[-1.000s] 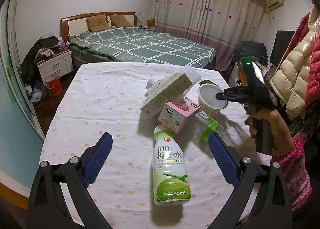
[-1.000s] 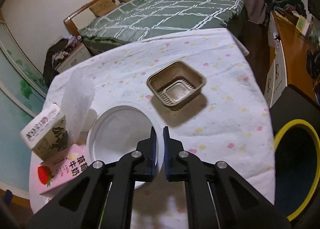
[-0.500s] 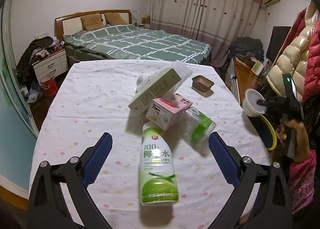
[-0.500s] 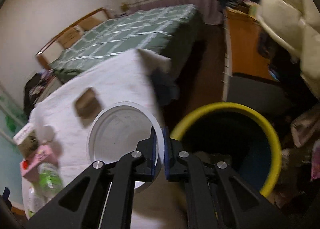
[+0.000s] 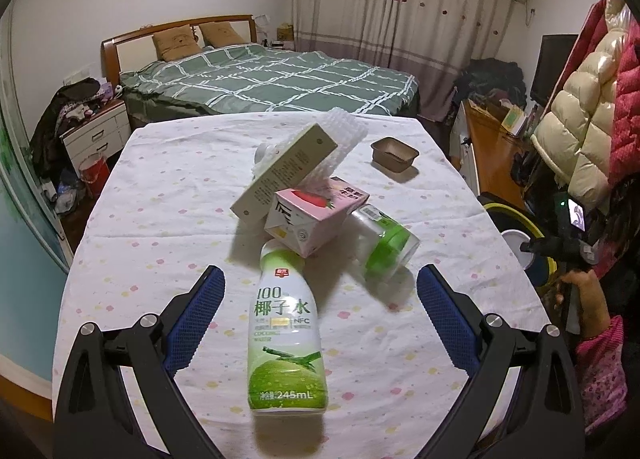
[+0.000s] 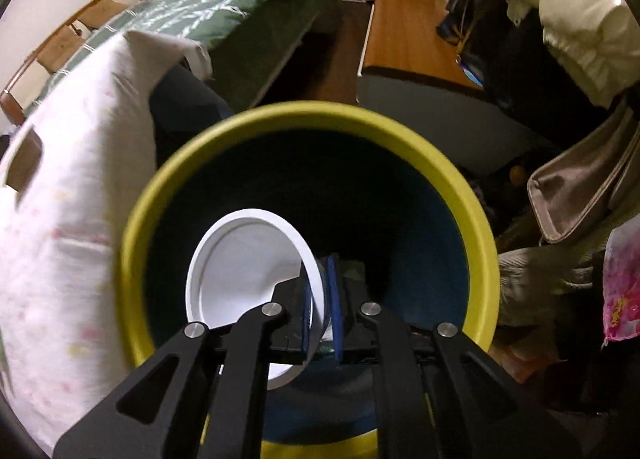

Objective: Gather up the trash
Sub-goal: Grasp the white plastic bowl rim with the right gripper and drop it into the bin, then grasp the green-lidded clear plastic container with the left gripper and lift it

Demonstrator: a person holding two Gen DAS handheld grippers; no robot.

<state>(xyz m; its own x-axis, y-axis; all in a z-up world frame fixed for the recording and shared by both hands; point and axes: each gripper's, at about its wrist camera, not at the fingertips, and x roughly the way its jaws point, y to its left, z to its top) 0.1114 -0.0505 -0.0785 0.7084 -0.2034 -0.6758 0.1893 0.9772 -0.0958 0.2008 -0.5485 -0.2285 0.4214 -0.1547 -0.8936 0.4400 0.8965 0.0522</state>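
Note:
My right gripper (image 6: 319, 295) is shut on the rim of a white plastic bowl (image 6: 244, 263) and holds it over the mouth of a yellow-rimmed bin (image 6: 452, 179). My left gripper (image 5: 320, 311) is open above the table, around a green coconut-water bottle (image 5: 286, 335) without touching it. Behind the bottle lie a pink strawberry milk carton (image 5: 316, 219), a beige box (image 5: 286, 175), white foam netting (image 5: 340, 139), a clear jar with a green lid (image 5: 386, 247) and a brown paper tray (image 5: 394, 155). The right gripper and bowl also show in the left wrist view (image 5: 516, 247).
The table has a white dotted cloth (image 5: 168, 187). A bed (image 5: 272, 79) stands behind it, a wooden desk (image 6: 404, 39) to the right, hanging coats (image 5: 584, 107) at far right. The bin stands on the floor beside the table's right edge.
My right gripper has carried the white bowl off the table edge and down over the bin's mouth. The left gripper has barely moved.

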